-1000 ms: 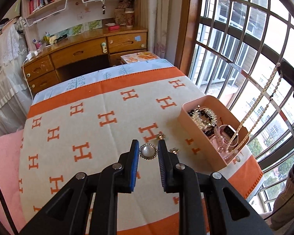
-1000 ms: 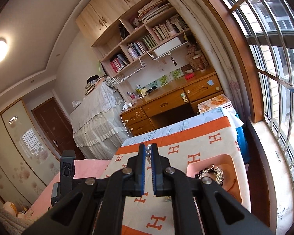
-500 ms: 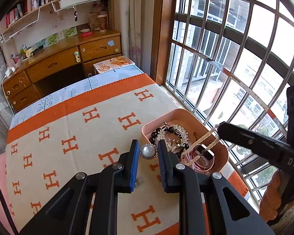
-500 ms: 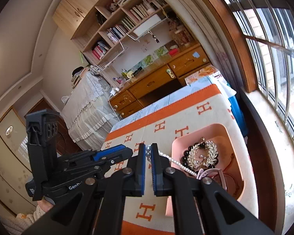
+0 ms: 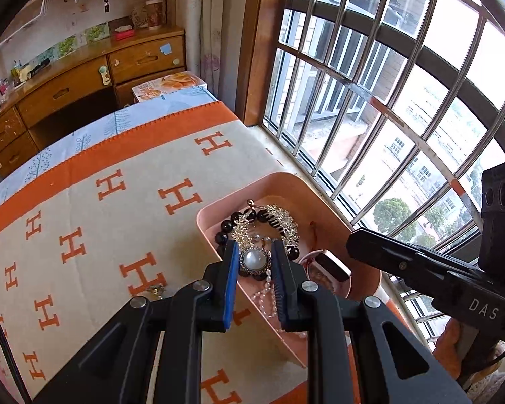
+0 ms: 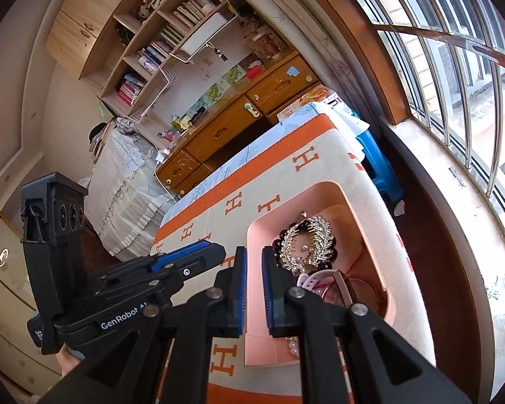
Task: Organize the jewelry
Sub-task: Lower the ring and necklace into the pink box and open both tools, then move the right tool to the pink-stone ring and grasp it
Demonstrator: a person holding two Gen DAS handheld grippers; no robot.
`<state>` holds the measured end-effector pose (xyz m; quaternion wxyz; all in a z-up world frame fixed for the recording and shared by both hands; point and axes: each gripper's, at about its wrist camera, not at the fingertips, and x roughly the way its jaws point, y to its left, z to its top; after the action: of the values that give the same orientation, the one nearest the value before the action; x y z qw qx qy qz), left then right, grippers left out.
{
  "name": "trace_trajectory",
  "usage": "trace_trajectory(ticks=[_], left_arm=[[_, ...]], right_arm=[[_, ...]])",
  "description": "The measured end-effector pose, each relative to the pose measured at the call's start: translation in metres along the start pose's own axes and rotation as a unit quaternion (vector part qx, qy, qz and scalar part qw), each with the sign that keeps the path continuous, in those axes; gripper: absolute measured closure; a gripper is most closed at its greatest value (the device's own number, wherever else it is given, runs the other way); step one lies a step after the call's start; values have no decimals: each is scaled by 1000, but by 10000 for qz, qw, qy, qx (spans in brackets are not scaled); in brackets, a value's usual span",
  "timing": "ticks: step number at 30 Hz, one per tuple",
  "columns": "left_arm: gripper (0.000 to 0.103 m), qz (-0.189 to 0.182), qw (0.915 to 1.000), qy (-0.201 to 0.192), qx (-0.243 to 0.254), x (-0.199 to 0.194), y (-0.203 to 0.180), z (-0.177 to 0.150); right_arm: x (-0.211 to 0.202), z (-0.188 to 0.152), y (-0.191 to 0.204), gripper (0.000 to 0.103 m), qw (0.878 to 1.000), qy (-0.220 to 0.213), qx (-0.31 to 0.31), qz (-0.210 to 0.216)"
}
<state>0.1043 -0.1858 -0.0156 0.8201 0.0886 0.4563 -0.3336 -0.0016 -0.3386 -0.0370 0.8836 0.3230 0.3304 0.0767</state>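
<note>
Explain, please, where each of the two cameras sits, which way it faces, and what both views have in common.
Left wrist: on the left hand-held gripper, looking down at the pearl brooch it clamps above the pink tray; the right hand-held gripper crosses at right.
Right wrist: on the right hand-held gripper, facing the desk over the tray; the left gripper and fingers show at left.
Shared: tray, silver leaf ornament, H-patterned blanket, desk, barred window.

Home bedroom: wooden desk (image 5: 84, 77), bookshelves (image 6: 158, 37), blanket-covered bed (image 5: 101, 208), barred window (image 5: 387, 84).
</note>
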Motion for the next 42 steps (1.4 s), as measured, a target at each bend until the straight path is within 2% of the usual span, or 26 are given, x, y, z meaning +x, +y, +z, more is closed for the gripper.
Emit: trace_trajectory(ticks=[2, 7, 11, 17, 25, 31, 42], left_arm=[[86, -105, 9998, 151, -46, 10, -3, -1], [84, -79, 9989, 445, -94, 26, -6, -5], [77, -26, 9990, 446, -61, 25, -7, -10], [75, 52, 9991, 410, -131, 15, -1, -17], [75, 130, 9988, 292, -366, -8, 21, -38], [75, 356, 9975, 92, -607, -37, 44, -59], [71, 812, 9874, -443, -1283, -105, 103, -94]], right_arm=[[0, 1, -3, 94, 10000, 11, 77, -27], [-2, -2, -8, 94, 9998, 29, 128, -116], [-3, -3, -6, 94, 9999, 10, 69, -123], [-2, -5, 0, 94, 9999, 12, -19, -118], [1, -12, 15, 94, 9995, 86, -253, -191], [6, -23, 34, 94, 9980, 188, -561, -225], [18, -41, 73, 94, 9939, 428, -1014, -104]])
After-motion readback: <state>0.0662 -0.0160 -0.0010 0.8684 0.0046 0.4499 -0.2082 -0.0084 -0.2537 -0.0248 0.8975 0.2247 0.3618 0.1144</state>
